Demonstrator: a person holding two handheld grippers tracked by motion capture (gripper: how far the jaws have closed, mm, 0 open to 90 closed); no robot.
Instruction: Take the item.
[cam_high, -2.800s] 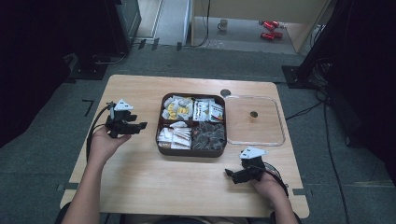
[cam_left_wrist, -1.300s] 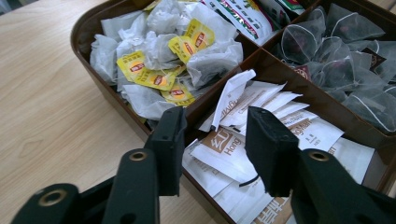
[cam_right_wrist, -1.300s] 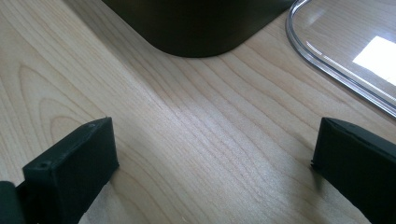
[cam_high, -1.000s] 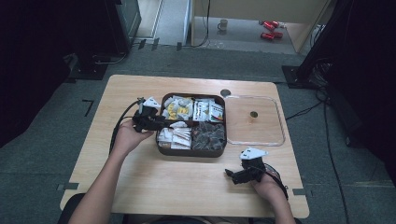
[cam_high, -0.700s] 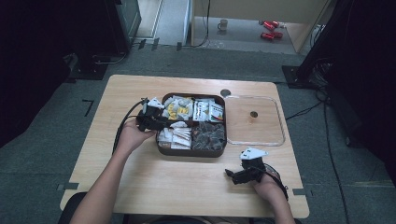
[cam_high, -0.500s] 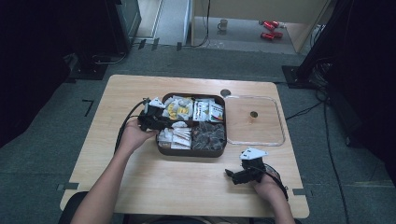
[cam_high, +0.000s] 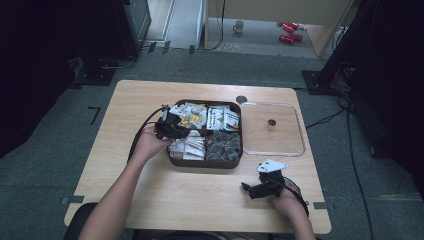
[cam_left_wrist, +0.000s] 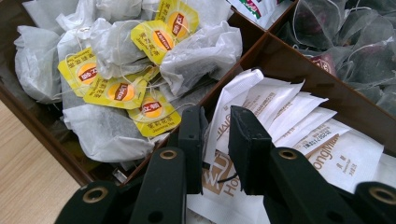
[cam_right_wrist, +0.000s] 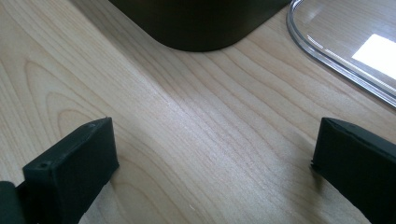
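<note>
A dark brown divided tray (cam_high: 205, 163) sits mid-table, holding tea bags and sachets. My left gripper (cam_high: 176, 131) reaches into its near-left compartment of white paper sachets (cam_high: 189, 146). In the left gripper view its jaws (cam_left_wrist: 215, 135) have just been closing, and the upright corner of a white sachet (cam_left_wrist: 238, 88) stands in the narrow gap between them, not clamped. Yellow-tagged tea bags (cam_left_wrist: 140, 88) fill the compartment beside it. My right gripper (cam_high: 248, 189) rests on the table near the front right, open wide (cam_right_wrist: 215, 154) over bare wood.
A clear plastic lid (cam_high: 272, 129) lies flat to the right of the tray, its rim (cam_right_wrist: 345, 51) close ahead of the right gripper. Dark pyramid tea bags (cam_left_wrist: 355, 42) sit in the tray's far compartment. The tray's rounded corner (cam_right_wrist: 196, 23) stands ahead of the right gripper.
My left hand came in from the table's left to the tray and has sunk a little into the sachet compartment. The right hand has stayed still.
</note>
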